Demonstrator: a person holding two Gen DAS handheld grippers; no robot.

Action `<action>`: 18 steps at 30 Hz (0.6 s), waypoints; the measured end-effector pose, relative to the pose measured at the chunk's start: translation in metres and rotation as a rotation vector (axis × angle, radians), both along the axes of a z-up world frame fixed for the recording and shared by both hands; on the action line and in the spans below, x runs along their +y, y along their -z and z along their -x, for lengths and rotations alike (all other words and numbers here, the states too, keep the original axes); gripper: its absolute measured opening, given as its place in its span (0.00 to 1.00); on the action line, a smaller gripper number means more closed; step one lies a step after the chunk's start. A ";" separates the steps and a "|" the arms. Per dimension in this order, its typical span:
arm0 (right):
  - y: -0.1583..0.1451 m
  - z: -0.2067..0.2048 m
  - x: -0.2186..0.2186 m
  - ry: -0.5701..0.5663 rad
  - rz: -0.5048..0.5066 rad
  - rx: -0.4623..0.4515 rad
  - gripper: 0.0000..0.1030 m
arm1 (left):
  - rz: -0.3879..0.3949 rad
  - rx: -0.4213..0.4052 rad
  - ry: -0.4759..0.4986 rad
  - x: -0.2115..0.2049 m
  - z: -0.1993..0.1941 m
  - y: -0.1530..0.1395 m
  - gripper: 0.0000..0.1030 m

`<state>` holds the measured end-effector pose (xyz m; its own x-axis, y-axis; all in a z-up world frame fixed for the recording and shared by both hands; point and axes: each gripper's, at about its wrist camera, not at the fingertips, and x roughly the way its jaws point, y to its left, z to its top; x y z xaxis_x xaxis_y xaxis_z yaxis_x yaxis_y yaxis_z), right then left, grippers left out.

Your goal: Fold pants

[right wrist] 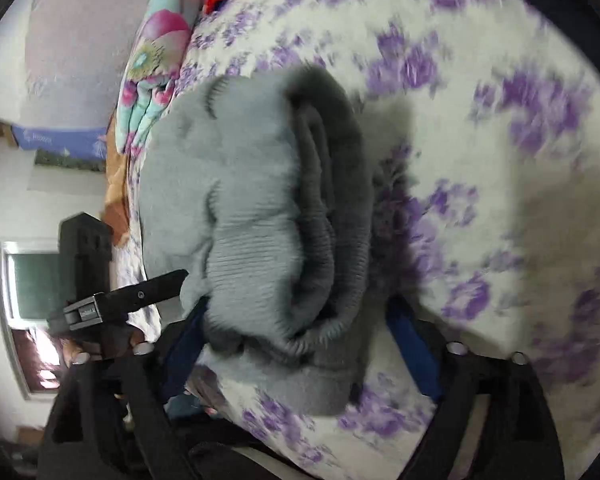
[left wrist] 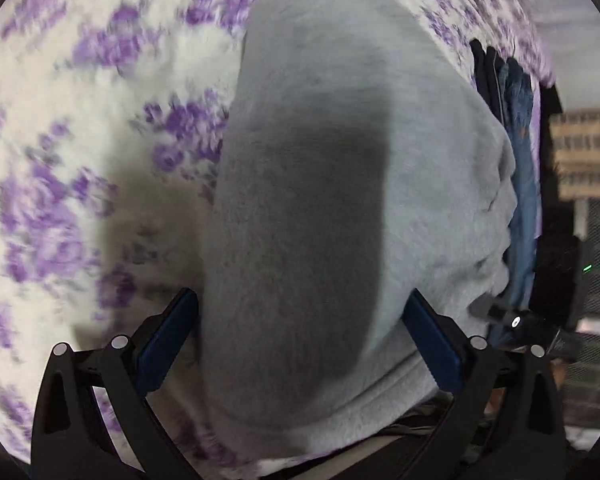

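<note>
Grey fleece pants (right wrist: 256,216) lie folded in a thick, layered bundle on the flowered bedspread (right wrist: 500,160), so folding looks nearly done. Both the left gripper (left wrist: 300,312) and right gripper (right wrist: 296,320), at six o'clock, stand spread wide around it, clamping nothing.

folded grey pants (right wrist: 260,216) (ribbed cuffs), floral bedspread (right wrist: 480,140)

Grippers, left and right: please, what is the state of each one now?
Left gripper: open, fingers wide on either side of the grey pants, no grip.
Right gripper: open, the folded pants lie between its fingers, not pinched.
</note>
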<state>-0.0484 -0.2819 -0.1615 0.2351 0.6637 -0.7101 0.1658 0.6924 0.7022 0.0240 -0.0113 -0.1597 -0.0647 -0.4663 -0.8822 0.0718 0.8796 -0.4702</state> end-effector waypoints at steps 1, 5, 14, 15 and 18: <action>0.002 -0.001 0.003 0.007 -0.004 0.007 0.91 | 0.020 0.017 -0.020 0.001 -0.001 0.005 0.96; -0.001 -0.009 0.027 -0.056 0.022 -0.003 0.69 | -0.015 -0.071 0.021 -0.012 0.001 -0.004 0.85; -0.070 -0.018 0.043 -0.168 0.133 -0.199 0.48 | -0.087 -0.234 0.041 -0.021 0.000 -0.066 0.65; -0.079 -0.024 0.045 -0.174 0.150 -0.232 0.48 | -0.099 -0.283 0.040 -0.023 -0.003 -0.078 0.65; -0.108 -0.052 0.049 -0.184 0.193 -0.332 0.48 | -0.118 -0.396 0.012 -0.029 -0.034 -0.107 0.65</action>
